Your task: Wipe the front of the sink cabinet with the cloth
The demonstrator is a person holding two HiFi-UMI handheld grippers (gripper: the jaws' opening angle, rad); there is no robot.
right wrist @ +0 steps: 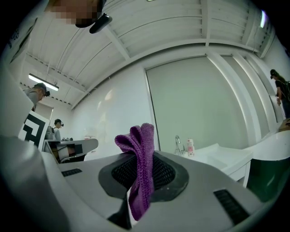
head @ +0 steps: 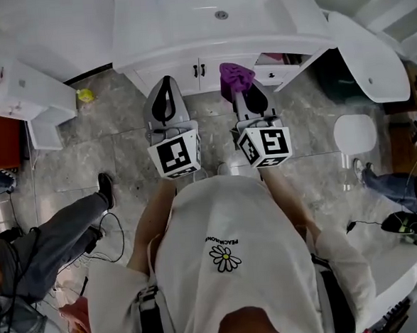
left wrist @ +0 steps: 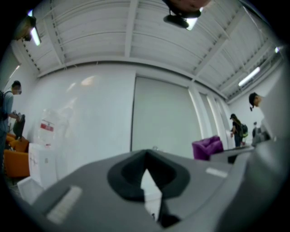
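The white sink cabinet (head: 180,73) stands ahead of me under the basin (head: 212,16), its two middle doors closed. On its right side a drawer (head: 276,72) is pulled out. My right gripper (head: 242,83) is raised in front of the cabinet, shut on a purple cloth (head: 235,76). In the right gripper view the cloth (right wrist: 138,167) sticks up and hangs down between the jaws of the gripper (right wrist: 141,156). My left gripper (head: 166,83) is held up beside it, jaws together and holding nothing (left wrist: 146,158). The cloth (left wrist: 208,147) also shows at the right of the left gripper view.
A white box unit (head: 30,103) stands at the left with a small yellow object (head: 84,95) on the tiled floor near it. A seated person's leg (head: 63,229) and cables lie at my left. A white round stool (head: 354,134) and a white tub (head: 368,55) are at the right.
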